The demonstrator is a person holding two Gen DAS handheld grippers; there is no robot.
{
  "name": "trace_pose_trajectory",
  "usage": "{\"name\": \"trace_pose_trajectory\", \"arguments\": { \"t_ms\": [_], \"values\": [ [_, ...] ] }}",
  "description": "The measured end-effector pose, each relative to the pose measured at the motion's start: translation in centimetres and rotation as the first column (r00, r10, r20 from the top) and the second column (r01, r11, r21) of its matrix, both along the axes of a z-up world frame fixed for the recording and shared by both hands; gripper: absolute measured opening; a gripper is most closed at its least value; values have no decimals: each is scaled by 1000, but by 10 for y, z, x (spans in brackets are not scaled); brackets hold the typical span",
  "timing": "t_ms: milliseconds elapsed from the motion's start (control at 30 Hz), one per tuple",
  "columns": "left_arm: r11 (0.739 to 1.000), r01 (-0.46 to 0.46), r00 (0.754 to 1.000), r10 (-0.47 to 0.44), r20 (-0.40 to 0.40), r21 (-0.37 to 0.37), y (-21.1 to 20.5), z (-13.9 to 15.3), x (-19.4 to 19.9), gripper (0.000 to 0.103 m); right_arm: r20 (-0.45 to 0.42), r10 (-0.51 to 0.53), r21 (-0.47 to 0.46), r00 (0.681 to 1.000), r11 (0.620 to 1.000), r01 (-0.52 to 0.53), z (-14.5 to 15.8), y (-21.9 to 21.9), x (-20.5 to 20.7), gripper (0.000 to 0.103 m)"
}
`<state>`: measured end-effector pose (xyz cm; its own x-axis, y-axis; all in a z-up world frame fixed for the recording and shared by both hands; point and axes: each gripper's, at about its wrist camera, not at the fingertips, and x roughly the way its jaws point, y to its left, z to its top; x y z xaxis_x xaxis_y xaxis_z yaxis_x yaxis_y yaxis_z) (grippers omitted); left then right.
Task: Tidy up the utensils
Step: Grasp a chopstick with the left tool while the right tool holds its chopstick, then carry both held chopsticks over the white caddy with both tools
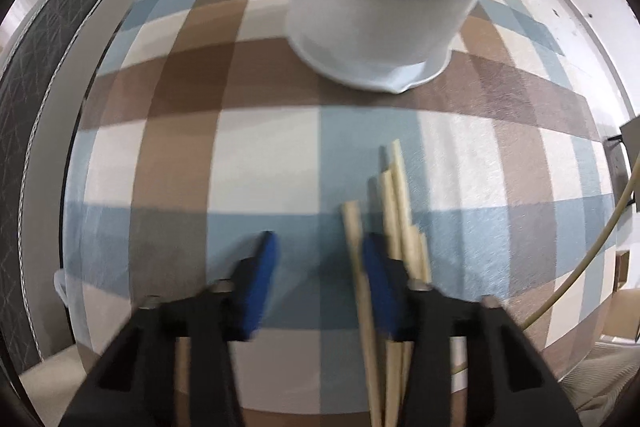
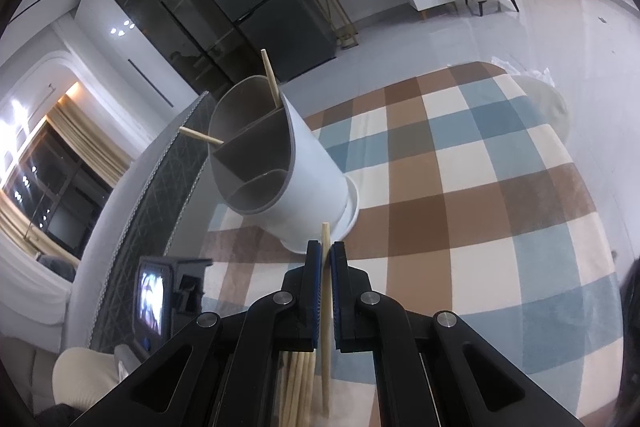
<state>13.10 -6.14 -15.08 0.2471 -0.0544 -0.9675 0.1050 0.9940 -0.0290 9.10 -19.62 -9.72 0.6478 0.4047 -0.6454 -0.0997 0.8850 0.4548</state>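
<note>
Chopsticks in the holder: I count two wooden chopsticks (image 2: pixel 272 79) already standing in the white divided utensil holder (image 2: pixel 316 163), one in the far compartment and one (image 2: pixel 201 136) leaning out of the left one; the near compartment looks empty to me.
Holder position: it stands on the checked tablecloth (image 2: pixel 500 187) just ahead of my right gripper (image 2: pixel 326 253) and a little to its left; from the left wrist it sits well ahead of the jaws.
Right tool: jaws pressed together on a single chopstick (image 2: pixel 325 239), whose tip pokes out just past the blue pads and whose length runs back under the tool.
Left tool: my left gripper (image 1: pixel 318 247) has its blue pads standing apart; one chopstick (image 1: pixel 352 227) lies between them, hard against the right pad (image 1: pixel 376 267), but I see the left pad clear of it, so I read no pinch yet.
Loose pile: several more chopsticks (image 1: pixel 394 195) lie on the cloth just outside that right pad, fanned forward; another (image 1: pixel 182 367) shows under the tool's left side.
Done so far: by my judgement, two pieces stowed and a third lifted and ready to go in.
Left to do: drop the right-hand chopstick into a compartment, close the left tool on its stick, then clear the remaining pile. I would call the job well short of halfway.
Other utensils: none visible apart from chopsticks.
</note>
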Motion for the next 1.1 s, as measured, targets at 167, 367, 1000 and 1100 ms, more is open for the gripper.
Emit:
{"name": "trace_pose_trajectory", "arguments": {
  "t_ms": [167, 367, 1000, 1100],
  "values": [
    [998, 37, 999, -36, 21, -54, -12, 1, 4, 2, 30, 1, -32, 1000, 999, 0, 6, 1, -6, 4],
    [983, 6, 975, 35, 218, -184, 4, 51, -6, 2, 89, 2, -60, 996, 998, 3, 18, 6, -30, 4],
    [957, 185, 809, -18, 587, -226, 38, 136, -84, 1, 260, 34, -199, 965, 980, 20, 48, 41, -101, 4],
    [956, 186, 809, -18, 587, -228, 41, 140, -86, 1, 264, 21, -196, 964, 980, 32, 50, 39, -107, 4]
  ]
}}
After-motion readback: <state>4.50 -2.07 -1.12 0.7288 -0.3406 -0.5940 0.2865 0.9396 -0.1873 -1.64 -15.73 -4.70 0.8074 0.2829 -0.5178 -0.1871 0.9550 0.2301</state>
